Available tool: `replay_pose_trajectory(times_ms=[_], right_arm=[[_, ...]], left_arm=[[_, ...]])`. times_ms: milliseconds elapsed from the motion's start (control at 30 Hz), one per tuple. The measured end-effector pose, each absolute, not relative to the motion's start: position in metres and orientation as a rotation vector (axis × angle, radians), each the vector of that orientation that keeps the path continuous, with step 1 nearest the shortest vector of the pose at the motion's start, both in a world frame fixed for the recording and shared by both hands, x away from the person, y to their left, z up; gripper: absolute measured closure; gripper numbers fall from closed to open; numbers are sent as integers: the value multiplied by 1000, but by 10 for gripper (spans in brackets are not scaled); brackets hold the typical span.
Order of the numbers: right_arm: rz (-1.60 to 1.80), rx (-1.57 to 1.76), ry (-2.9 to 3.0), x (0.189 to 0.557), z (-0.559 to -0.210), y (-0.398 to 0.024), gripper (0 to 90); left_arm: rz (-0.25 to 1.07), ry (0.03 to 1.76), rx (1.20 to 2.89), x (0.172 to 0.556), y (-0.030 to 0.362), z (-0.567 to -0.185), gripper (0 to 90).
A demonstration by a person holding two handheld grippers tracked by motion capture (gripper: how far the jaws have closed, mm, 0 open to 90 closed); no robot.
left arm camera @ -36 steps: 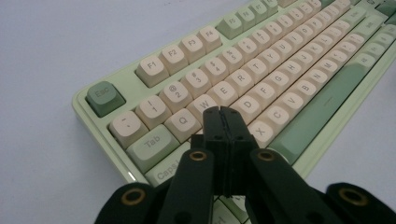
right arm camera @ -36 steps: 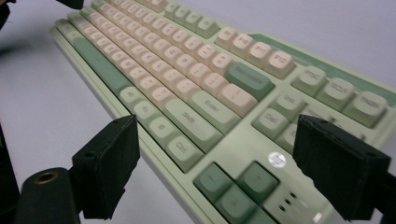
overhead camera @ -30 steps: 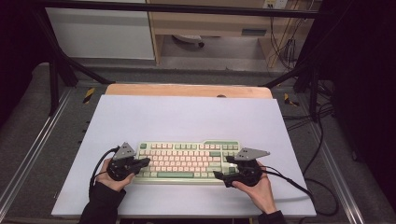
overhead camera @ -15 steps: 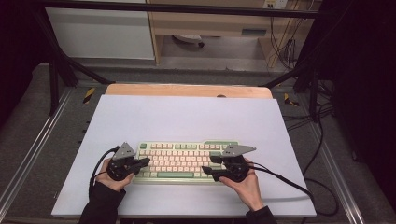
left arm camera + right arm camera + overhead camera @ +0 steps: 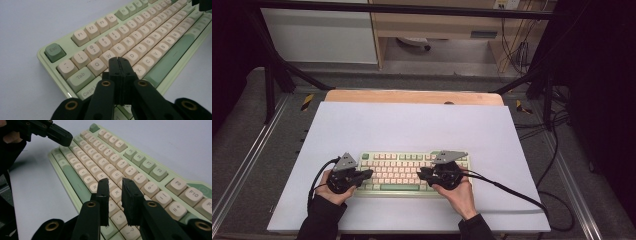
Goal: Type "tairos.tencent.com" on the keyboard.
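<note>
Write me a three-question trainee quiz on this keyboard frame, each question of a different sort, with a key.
1. True or false: the left gripper has its jaws pressed together with nothing between them.
2. Multiple choice: the keyboard lies on A) bare wood, B) a white sheet, C) a black mat.
3. Short answer: what colour is the Esc key?

Key:
1. True; the jaws meet tip to tip above the letter keys.
2. B; the white sheet covers the table under it.
3. Dark green, unlike the cream letter keys beside it.
</note>
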State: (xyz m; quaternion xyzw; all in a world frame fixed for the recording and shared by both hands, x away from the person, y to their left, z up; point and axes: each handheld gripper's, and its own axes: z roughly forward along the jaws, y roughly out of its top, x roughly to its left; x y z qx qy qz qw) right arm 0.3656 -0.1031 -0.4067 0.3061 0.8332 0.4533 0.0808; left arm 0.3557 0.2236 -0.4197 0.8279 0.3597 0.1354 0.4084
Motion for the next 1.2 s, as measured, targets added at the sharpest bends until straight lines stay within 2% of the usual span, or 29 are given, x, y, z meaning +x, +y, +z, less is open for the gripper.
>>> replay_pose_trajectory(times_ms=[467,1200], right_arm=[[1339,953,2504,382,-416,-82,897],[1276,995,2502,397,-431,-73,900]], left_arm=[[341,906,2084,356,224,-420,898],[343,902,2087,355,223,-420,898]])
